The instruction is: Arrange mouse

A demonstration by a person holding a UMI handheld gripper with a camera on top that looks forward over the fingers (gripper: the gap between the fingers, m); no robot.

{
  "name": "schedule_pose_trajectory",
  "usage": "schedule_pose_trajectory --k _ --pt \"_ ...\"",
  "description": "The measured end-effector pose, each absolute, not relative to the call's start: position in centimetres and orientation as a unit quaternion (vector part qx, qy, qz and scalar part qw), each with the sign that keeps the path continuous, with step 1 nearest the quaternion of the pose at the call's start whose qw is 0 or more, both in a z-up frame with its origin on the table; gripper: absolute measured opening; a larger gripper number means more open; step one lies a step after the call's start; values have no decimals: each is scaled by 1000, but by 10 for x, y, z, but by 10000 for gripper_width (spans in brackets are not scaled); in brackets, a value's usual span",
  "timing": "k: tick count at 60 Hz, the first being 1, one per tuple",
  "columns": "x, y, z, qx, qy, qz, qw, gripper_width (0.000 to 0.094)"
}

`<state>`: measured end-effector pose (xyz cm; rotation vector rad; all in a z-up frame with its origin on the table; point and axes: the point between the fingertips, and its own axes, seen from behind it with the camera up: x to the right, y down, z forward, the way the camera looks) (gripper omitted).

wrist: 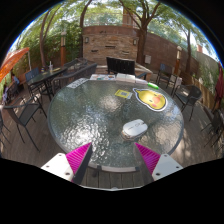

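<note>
the mouse [133,127] is seen on the glass table [80,120], just beyond the spread gripper [111,158], slightly right. it should be approached low, centred between the fingers before closing.

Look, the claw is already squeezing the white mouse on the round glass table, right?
Not quite. The gripper view shows the claw open and holding nothing. The white mouse lies on the round glass table, just ahead of the fingers, untouched.

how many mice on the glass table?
1: a white mouse on the glass table, ahead of the open gripper, nearer than the yellow-green pad. None visibly hidden.
</note>
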<state>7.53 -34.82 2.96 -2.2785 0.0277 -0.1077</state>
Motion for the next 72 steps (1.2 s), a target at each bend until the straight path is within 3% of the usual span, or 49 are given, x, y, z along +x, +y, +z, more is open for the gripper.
schedule_pose_trajectory --k 14,18,41,52,59,72 --pt "127 -261 -13 -909 50 -34 413 862" --pt "138 -264 -18 -912 61 -23 405 860" --pt "134 -224 -20 -915 24 1 403 832" --pt "127 -210 -21 -917 7 -12 399 729" --pt "115 -208 -19 -916 -14 -12 400 491" --pt "113 -213 -18 -924 -27 -31 379 396"
